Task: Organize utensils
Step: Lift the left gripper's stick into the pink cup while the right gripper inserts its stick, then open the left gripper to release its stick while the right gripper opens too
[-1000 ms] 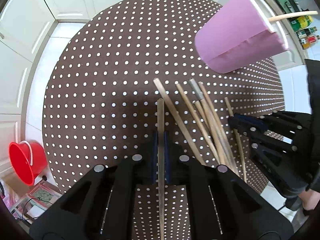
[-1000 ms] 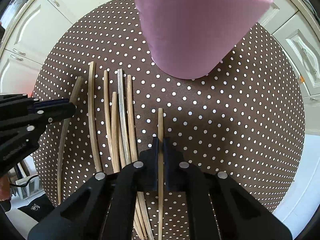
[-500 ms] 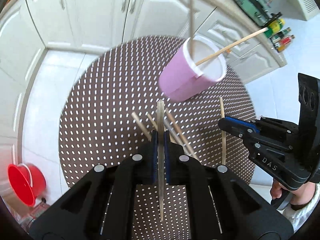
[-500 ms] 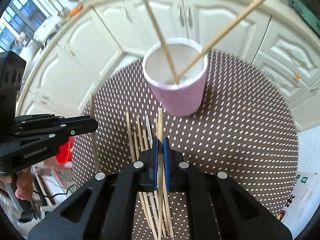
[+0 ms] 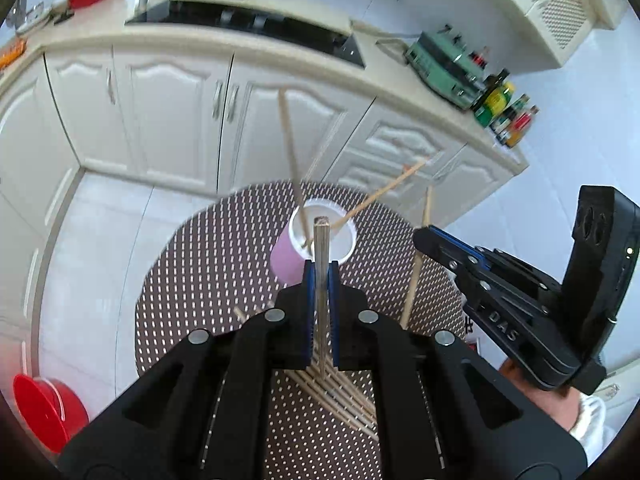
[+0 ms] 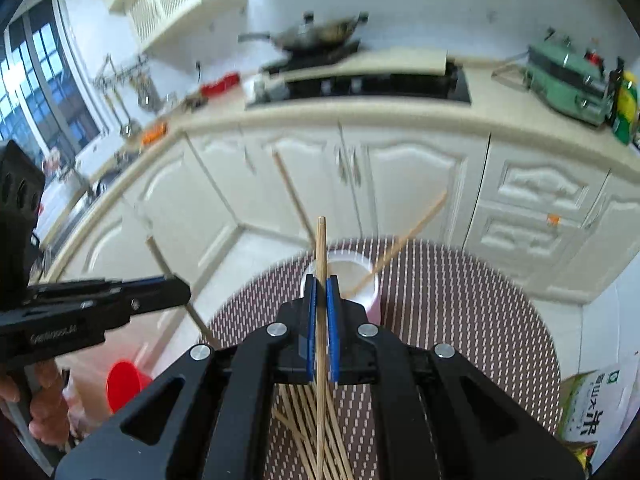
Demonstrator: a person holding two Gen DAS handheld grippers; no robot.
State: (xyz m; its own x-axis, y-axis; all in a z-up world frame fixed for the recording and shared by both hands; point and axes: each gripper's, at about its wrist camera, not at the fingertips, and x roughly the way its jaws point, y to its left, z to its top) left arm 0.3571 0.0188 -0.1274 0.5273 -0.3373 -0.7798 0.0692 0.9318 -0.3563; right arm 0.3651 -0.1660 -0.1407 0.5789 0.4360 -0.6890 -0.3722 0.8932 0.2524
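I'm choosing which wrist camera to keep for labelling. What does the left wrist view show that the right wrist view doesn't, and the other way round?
Only the left wrist view shows the right gripper from outside, clamped on a chopstick, and a whole red bucket on the floor.

Only the right wrist view shows the left gripper from outside, a window, a wok on the stove, and a printed box.

Both show the pink cup holding two chopsticks, loose chopsticks on the dotted table, and white cabinets.

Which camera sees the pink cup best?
The left wrist view: the pink cup shows its pink side and white rim, with two chopsticks inside. In the right wrist view the right gripper hides most of it; only some rim and a pink sliver show.
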